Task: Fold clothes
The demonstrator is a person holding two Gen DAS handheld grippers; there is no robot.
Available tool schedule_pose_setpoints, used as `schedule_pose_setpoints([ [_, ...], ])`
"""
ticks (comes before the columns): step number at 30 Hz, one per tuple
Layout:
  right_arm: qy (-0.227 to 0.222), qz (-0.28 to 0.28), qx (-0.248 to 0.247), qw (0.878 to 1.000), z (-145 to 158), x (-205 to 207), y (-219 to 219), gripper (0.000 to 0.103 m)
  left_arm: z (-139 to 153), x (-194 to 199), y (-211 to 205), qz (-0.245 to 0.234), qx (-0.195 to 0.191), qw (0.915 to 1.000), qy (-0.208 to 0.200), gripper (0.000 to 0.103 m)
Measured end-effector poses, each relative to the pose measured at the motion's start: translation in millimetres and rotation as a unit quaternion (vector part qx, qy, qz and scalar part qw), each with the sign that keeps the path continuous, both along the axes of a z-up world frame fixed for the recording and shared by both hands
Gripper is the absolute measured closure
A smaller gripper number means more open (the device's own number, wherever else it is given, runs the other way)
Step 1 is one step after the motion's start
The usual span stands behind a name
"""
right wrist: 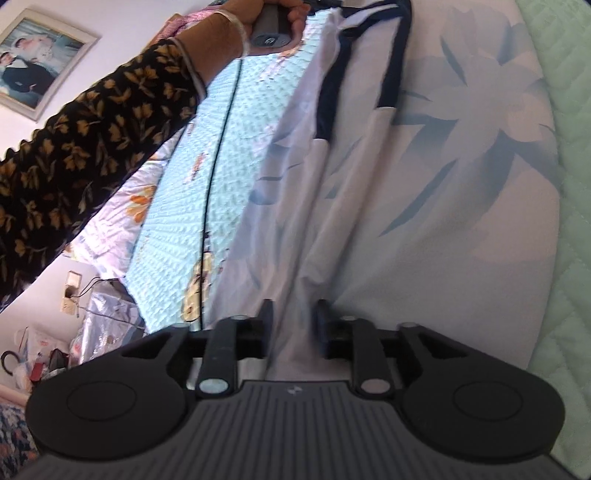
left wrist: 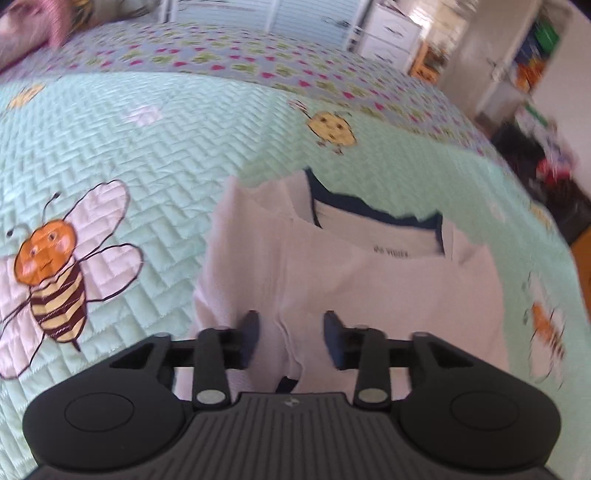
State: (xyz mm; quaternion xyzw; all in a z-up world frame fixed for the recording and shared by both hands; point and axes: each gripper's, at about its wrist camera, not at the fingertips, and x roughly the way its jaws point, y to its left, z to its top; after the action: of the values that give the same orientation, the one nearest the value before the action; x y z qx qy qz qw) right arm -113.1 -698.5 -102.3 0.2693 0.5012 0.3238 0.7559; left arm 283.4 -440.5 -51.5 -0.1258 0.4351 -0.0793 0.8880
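A white shirt (left wrist: 369,280) with a navy collar (left wrist: 369,210) lies partly folded on the mint quilted bedspread (left wrist: 147,147). My left gripper (left wrist: 291,328) hovers over the shirt's near edge. Its jaws stand apart, and a raised crease of cloth runs between them without being pinched. In the right wrist view the same shirt (right wrist: 461,166) shows a faint blue leaf print and navy trim (right wrist: 328,92). My right gripper (right wrist: 293,317) straddles a long fold of it, jaws apart. A person's hand (right wrist: 273,18) in a dark floral sleeve (right wrist: 92,129) holds the other gripper's handle at the top.
The bedspread carries a large bee picture (left wrist: 51,280) at left. A pink pillow (left wrist: 29,26) lies at the far corner and white drawers (left wrist: 388,33) stand beyond the bed. Dark clutter (left wrist: 546,177) sits off the right edge. A thin black cable (right wrist: 218,147) hangs over the bed; bags (right wrist: 37,354) lie on the floor.
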Motion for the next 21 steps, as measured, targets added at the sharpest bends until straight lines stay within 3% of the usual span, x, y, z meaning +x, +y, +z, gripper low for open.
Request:
schedule_pose_setpoints([
  [2, -0.015, 0.010, 0.000, 1.000, 6.2, -7.7, -0.9, 0.052, 6.7, -2.7, 11.0, 0.024, -0.016, 0.9996, -0.007, 0.057],
  [3, -0.022, 0.014, -0.002, 1.000, 9.4, -11.5, -0.4, 0.050, 9.7, -4.5, 16.9, 0.037, -0.025, 0.9990, -0.009, 0.053],
  [6, -0.027, 0.012, -0.001, 1.000, 13.4, -20.4, -3.4, 0.047, 17.1, -8.1, 33.9, 0.069, -0.063, 0.9956, -0.011, 0.050],
  [9, -0.010, -0.008, 0.023, 1.000, 7.6, -25.1, -13.9, 0.046, 22.0, -7.8, 46.2, 0.077, -0.114, 0.9903, -0.015, 0.049],
  [11, 0.001, -0.024, 0.047, 0.999, 2.8, -26.3, -23.1, 0.046, 21.7, -4.4, 46.1, 0.067, -0.129, 0.9893, -0.013, 0.047],
  [17, 0.005, -0.032, 0.070, 0.997, -5.3, -25.5, -28.6, 0.046, 11.2, 1.7, 13.3, 0.007, -0.066, 0.9977, -0.018, 0.046],
  [21, 0.008, -0.029, 0.085, 0.996, -10.5, -23.4, -26.4, 0.046, -1.0, 6.3, -7.5, -0.001, -0.007, 0.9997, -0.025, 0.046],
])
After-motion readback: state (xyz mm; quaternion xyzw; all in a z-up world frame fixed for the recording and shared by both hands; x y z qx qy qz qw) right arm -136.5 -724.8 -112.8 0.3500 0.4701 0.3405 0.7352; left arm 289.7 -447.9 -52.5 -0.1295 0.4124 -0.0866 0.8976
